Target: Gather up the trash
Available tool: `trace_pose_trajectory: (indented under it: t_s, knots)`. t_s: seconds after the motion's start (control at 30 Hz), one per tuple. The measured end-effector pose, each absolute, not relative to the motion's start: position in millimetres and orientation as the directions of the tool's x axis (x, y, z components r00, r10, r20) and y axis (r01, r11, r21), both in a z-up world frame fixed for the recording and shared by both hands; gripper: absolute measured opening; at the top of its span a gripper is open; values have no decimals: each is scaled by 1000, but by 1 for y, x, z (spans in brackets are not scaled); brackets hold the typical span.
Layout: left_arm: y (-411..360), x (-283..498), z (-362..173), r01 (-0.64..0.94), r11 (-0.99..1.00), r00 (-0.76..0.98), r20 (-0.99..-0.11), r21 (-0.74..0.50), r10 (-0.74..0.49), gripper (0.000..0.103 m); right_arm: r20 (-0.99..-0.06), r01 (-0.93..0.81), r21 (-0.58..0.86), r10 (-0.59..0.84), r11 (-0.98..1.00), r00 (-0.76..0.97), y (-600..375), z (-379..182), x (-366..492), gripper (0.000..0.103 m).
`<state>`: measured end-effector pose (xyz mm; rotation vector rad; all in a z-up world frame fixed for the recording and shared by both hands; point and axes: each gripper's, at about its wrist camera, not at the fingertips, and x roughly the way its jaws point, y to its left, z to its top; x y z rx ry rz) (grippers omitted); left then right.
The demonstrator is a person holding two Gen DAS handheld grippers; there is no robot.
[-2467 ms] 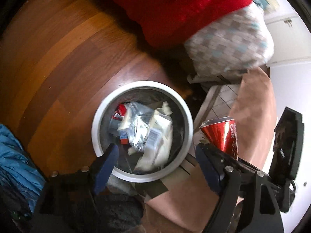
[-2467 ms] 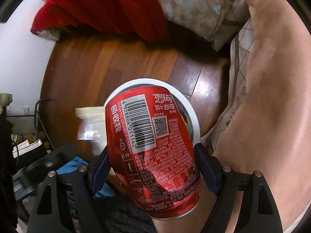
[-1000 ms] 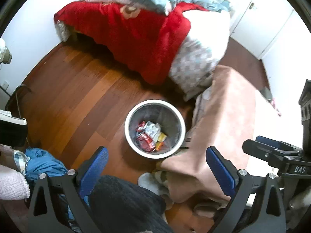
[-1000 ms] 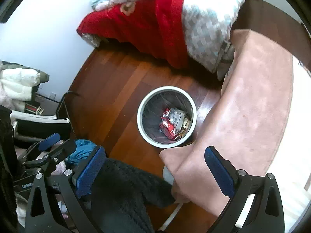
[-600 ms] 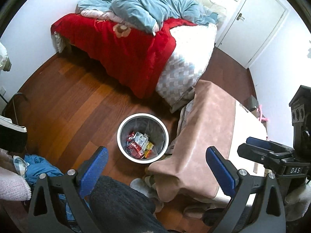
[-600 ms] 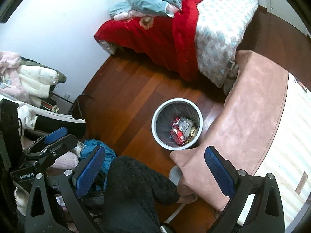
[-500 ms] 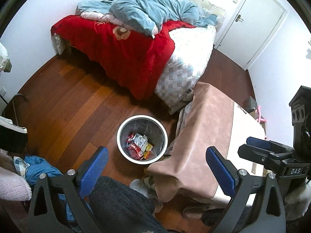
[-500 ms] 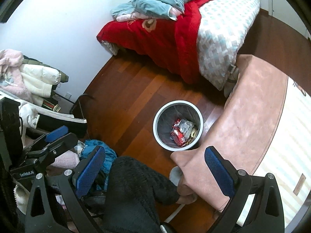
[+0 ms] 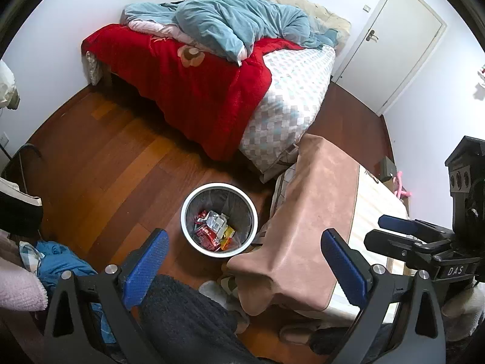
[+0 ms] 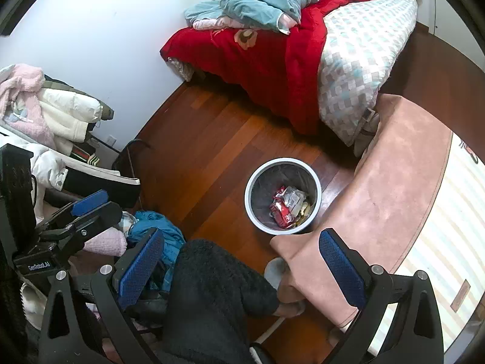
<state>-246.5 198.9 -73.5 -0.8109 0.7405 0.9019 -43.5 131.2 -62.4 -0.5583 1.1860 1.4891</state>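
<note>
The pink cloth [image 9: 315,212] hides most of the counter [image 9: 376,209] and overlaps the bin [image 9: 219,188] rim. Wrappers [image 10: 288,204] inside are too small to read

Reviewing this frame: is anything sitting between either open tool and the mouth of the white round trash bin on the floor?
Nothing visible does. The white round trash bin stands uncovered on the wooden floor, wrappers inside. The left tool and right tool are both open and empty above it. The pink cloth-draped table only borders the bin's side.

1. Home bedroom: unmade bed [image 9: 242,69] at the far side, red blanket [image 9: 194,91] and blue duvet [image 9: 230,21].
2. Wooden floor [image 9: 115,163], white door [image 9: 397,36] far right.
3. Heaped clothes [image 10: 45,112] at left.
</note>
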Motion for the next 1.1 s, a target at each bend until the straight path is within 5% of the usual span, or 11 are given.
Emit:
trace_pose_trajectory:
  t_s: [1.1]
  knots:
    - [203, -247, -83, -883, 363, 420, -848, -298, 324, 103, -878, -939, 331, 396, 96, -270, 138, -74, -47, 103]
